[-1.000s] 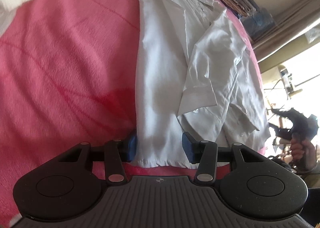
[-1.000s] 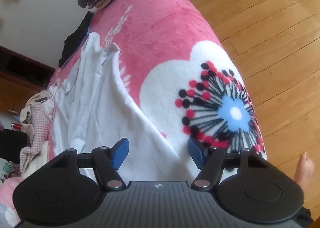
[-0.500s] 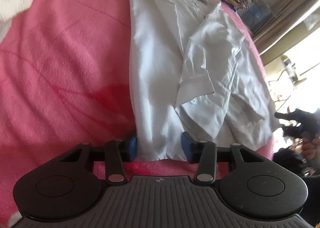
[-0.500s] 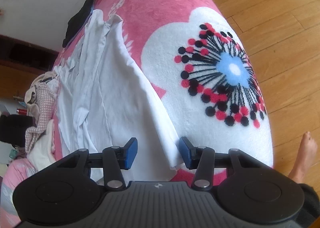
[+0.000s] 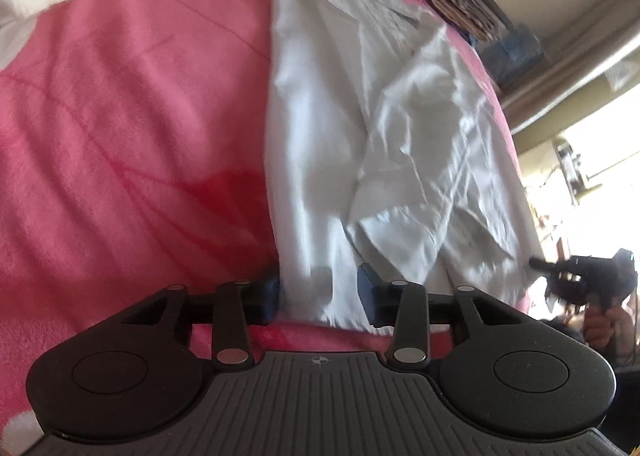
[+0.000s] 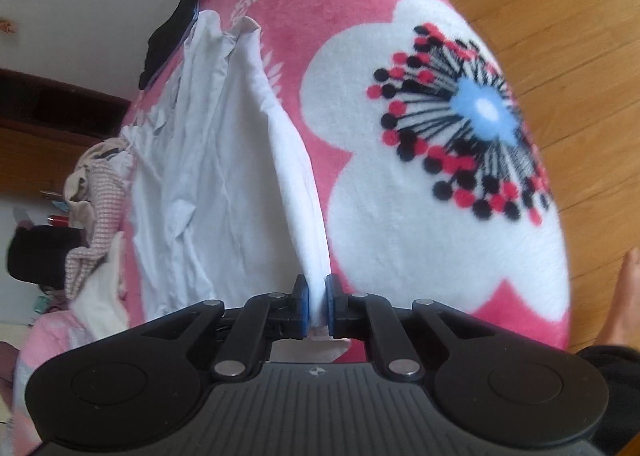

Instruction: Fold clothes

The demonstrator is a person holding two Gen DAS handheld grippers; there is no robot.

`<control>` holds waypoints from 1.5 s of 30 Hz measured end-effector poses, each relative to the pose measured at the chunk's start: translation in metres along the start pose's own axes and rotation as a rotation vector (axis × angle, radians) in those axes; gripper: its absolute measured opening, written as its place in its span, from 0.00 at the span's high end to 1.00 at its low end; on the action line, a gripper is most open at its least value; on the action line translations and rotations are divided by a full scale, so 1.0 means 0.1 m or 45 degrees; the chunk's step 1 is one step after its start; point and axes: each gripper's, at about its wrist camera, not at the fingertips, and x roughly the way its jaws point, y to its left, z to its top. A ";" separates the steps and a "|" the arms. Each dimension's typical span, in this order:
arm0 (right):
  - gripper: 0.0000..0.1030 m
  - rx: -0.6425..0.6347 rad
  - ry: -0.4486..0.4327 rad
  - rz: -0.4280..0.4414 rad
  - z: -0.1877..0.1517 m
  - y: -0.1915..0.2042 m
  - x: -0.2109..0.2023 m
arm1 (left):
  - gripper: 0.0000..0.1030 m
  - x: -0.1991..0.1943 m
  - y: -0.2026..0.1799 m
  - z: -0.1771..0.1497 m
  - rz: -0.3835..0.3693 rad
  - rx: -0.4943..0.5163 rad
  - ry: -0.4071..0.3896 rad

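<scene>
A: Item one, white shirt (image 5: 320,128). Where does it lie?
B: Lengthwise on the pink blanket (image 5: 132,128), hem at the near edge, collar towards the far end; a sleeve is folded across its front. Thin, creased cotton on deep fleece.
A: Left gripper (image 5: 320,292)?
B: At the hem's near corner, jaws opening, hem cloth between the blue pads; they do not seem to pinch it.
A: Right gripper (image 6: 316,306)?
B: Jaws closing, clamped on a pulled-up ridge of the shirt (image 6: 224,192) hem at the other near corner.
A: Open room?
B: Bare blanket beside the shirt in the left view; in the right view a big white flower print (image 6: 444,160) with a blue centre, then the blanket's edge and wooden floor (image 6: 560,16).
A: Obstacles?
B: Folded stack (image 5: 460,0) and dark garment (image 6: 168,32) at the far end; loose pile of checked and cream cloth (image 6: 96,216) along the far side. A bare foot (image 6: 628,296) on the floor
</scene>
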 end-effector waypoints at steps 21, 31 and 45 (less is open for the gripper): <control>0.98 0.003 -0.077 0.137 0.05 0.19 -0.19 | 1.00 -0.17 -0.07 0.16 -0.238 -0.144 -0.109; 0.98 -0.027 -0.178 0.271 0.47 0.59 -0.33 | 1.00 -0.25 -0.02 0.61 -0.361 -0.227 -0.258; 0.98 -0.051 -0.192 0.224 1.06 0.91 0.15 | 1.00 0.18 0.22 1.26 -0.354 -0.191 -0.260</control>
